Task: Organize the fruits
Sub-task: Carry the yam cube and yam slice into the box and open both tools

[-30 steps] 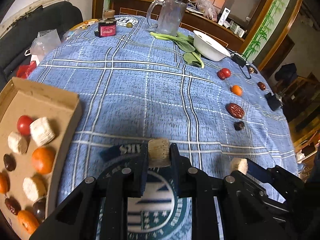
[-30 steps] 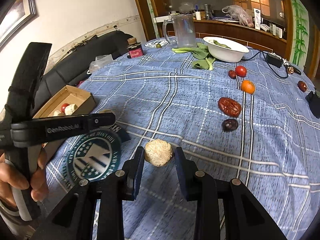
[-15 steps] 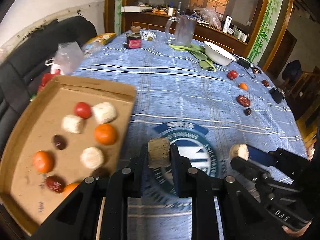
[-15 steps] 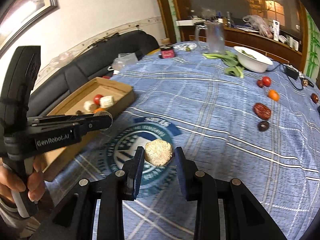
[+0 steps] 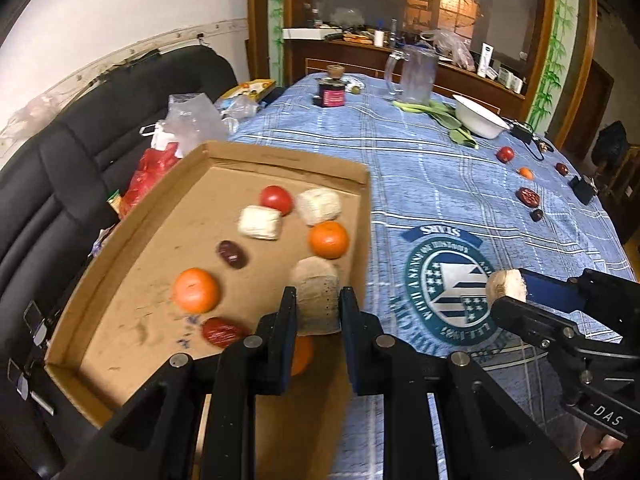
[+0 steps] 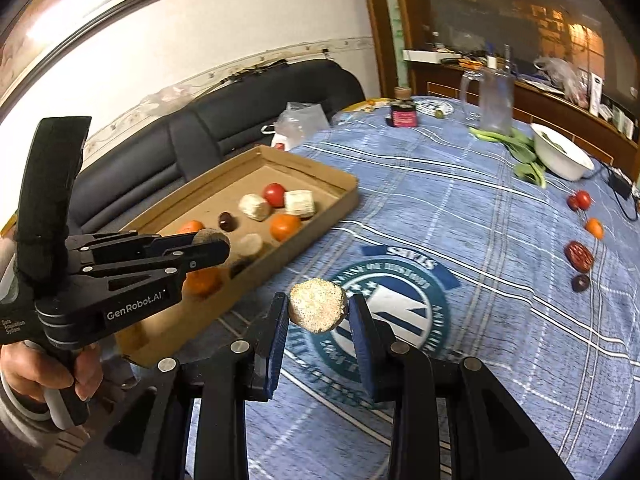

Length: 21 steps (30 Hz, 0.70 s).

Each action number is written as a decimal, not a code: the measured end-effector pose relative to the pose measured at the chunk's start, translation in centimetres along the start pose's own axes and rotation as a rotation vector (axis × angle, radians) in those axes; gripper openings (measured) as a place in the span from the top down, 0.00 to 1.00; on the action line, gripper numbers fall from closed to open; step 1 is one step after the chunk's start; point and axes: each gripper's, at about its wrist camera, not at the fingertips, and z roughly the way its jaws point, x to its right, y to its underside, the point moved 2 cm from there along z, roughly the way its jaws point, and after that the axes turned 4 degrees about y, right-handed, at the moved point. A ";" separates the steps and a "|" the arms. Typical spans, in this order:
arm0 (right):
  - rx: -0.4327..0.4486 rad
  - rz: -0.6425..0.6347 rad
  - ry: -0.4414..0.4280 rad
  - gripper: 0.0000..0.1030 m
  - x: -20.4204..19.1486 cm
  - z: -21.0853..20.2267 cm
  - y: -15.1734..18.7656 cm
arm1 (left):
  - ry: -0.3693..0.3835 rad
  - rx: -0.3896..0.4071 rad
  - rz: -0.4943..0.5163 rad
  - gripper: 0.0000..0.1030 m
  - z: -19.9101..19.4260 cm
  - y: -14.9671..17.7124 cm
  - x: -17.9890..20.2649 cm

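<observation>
Both grippers (image 5: 318,300) (image 6: 318,306) grip tan chunks (left over box (image 5: 224,156))

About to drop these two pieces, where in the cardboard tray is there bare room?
The cardboard tray is bare along its far-left stretch, between the left wall and the dark date. The right side is crowded around the tomato and the orange.

The left wrist view looks forward along its own black fingers, close above the shallow brown cardboard box (image 5: 140,280), which fills the 9 o'clock side; the blue checked tablecloth (image 5: 420,168) runs toward 12 and 2 o'clock. The right wrist view sits further to the right and higher, facing the same cloth (image 6: 460,200), with the box (image 6: 340,196) at 10 o'clock. Both views share the box, the round printed emblem (image 5: 448,284) (image 6: 384,312) and the white bowl (image 5: 480,120) (image 6: 560,156).
</observation>
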 end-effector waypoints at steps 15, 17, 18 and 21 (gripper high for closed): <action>-0.034 -0.120 -0.134 0.67 -6.9 1.9 -0.9 | -0.043 -0.043 -0.079 0.80 -2.1 2.3 -6.8; -0.044 -0.143 -0.147 0.67 -7.9 2.4 -0.9 | -0.046 -0.050 -0.077 0.80 -1.9 2.6 -7.0; -0.050 -0.155 -0.157 0.67 -8.4 2.6 -0.9 | -0.050 -0.055 -0.077 0.80 -1.8 2.7 -7.1; -0.073 -0.190 -0.187 0.67 -9.9 3.5 -0.8 | -0.057 -0.069 -0.089 0.80 -1.3 3.0 -7.7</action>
